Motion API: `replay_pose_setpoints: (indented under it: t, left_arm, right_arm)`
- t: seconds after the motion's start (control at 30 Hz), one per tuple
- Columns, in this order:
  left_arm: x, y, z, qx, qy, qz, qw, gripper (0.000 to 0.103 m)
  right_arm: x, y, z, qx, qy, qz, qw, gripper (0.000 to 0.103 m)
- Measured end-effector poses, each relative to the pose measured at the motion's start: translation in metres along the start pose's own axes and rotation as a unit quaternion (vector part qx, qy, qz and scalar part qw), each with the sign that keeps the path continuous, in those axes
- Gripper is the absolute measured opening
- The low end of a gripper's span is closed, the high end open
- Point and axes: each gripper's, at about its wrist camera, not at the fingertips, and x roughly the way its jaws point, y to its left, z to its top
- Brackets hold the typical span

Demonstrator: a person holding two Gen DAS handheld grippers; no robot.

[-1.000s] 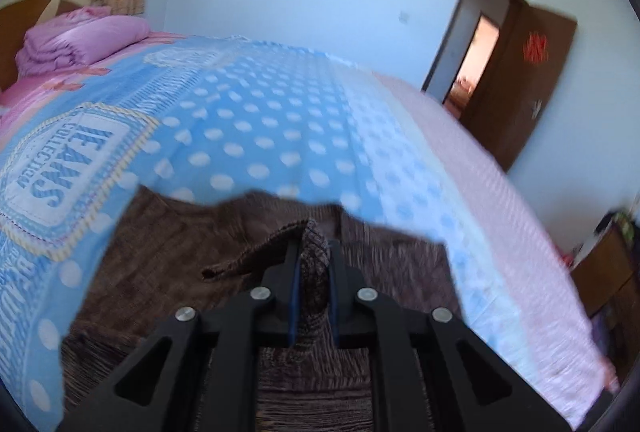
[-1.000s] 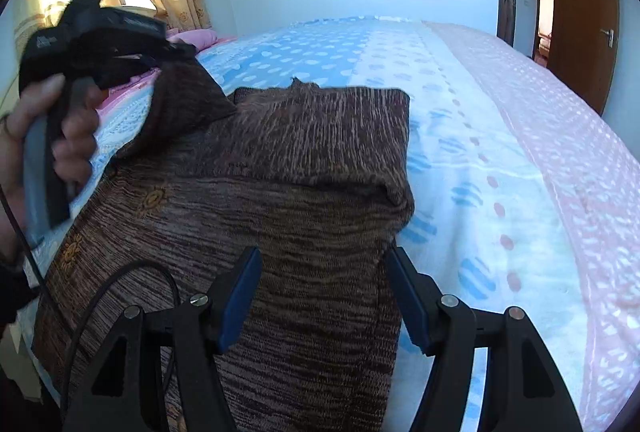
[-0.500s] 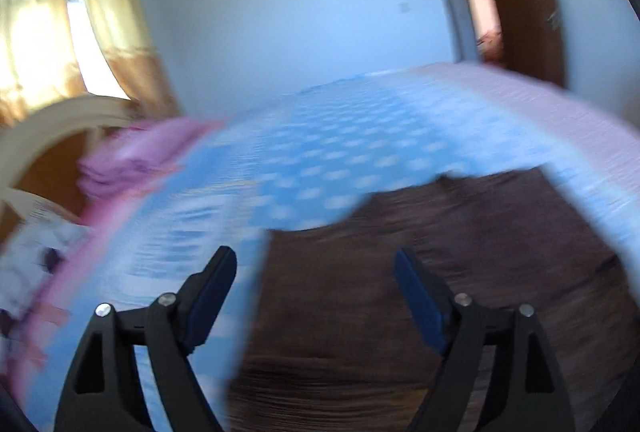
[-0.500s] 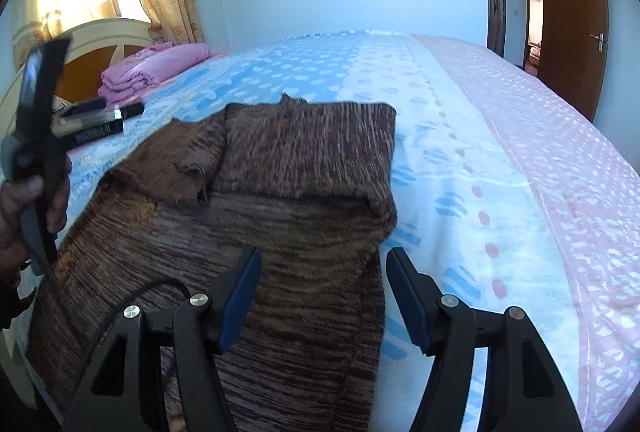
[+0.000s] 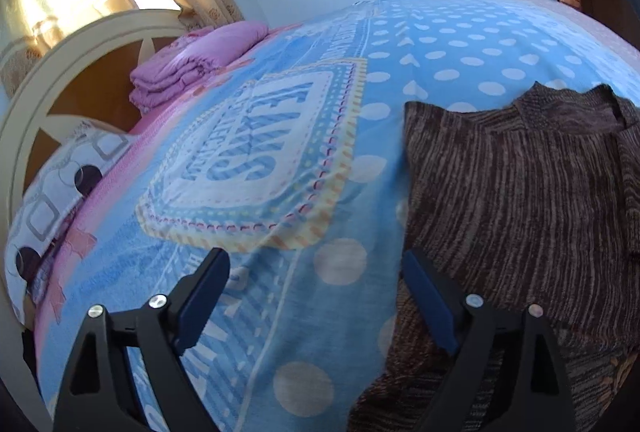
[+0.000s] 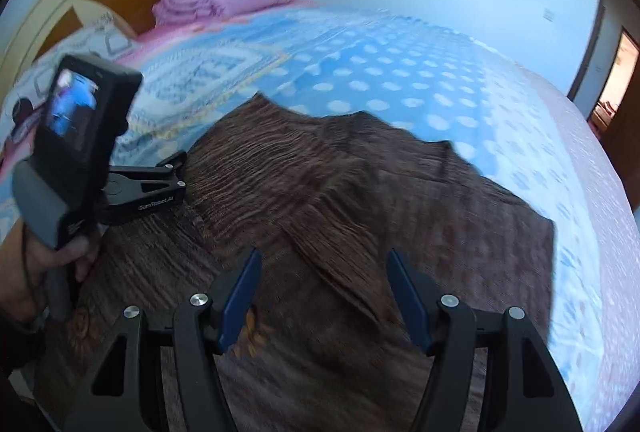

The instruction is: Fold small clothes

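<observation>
A brown knit sweater [image 5: 520, 191] lies flat on the blue dotted bedspread [image 5: 440, 43]. My left gripper [image 5: 316, 284] hovers over the bedspread just left of the sweater's edge. Its jaws are opening and only bedding shows between them. In the right wrist view the sweater [image 6: 340, 191] has a sleeve folded across its body. My right gripper [image 6: 324, 272] stands open above that folded part and holds nothing. A hand [image 6: 60, 260] at the left of that view holds the left tool's body [image 6: 80, 127] beside the sweater.
A folded pink blanket [image 5: 192, 63] sits near the cream and wood headboard [image 5: 80, 71]. A patterned pillow [image 5: 60, 191] lies at the bed's left side. A brown door [image 6: 616, 79] stands at the far right. The pink part of the bedspread [image 6: 600, 191] stretches to the right of the sweater.
My left gripper let go of the sweater's fold, opened wide and swung left and down to the sweater's edge. My right gripper stayed open and swept across over the sweater.
</observation>
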Motion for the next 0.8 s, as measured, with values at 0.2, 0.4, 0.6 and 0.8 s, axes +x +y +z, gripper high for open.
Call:
replay_pose_setpoints:
  t: [0.2,0.4,0.6,0.8]
  left_arm:
    - [0.008,0.009,-0.007,-0.039,0.015,-0.024,0.9989,0.097]
    - [0.011,0.013,-0.009,-0.055,0.026,-0.013,0.998,0.097]
    - [0.005,0.01,-0.011,-0.048,0.016,-0.001,0.9987,0.098]
    - [-0.014,0.036,-0.006,-0.088,-0.02,-0.049,0.9947,0.099]
  right_arm:
    - [0.032,-0.014,0.006,0.024,0.03,-0.042,0.998,0.005]
    - [-0.008,-0.041,0.031,0.062,-0.032,-0.047,0.996,0.005]
    - [0.015,-0.082,0.017,0.121,0.022,-0.044,0.991,0.008]
    - [0.003,-0.109,-0.026,0.182,0.018,0.004,0.983,0.057]
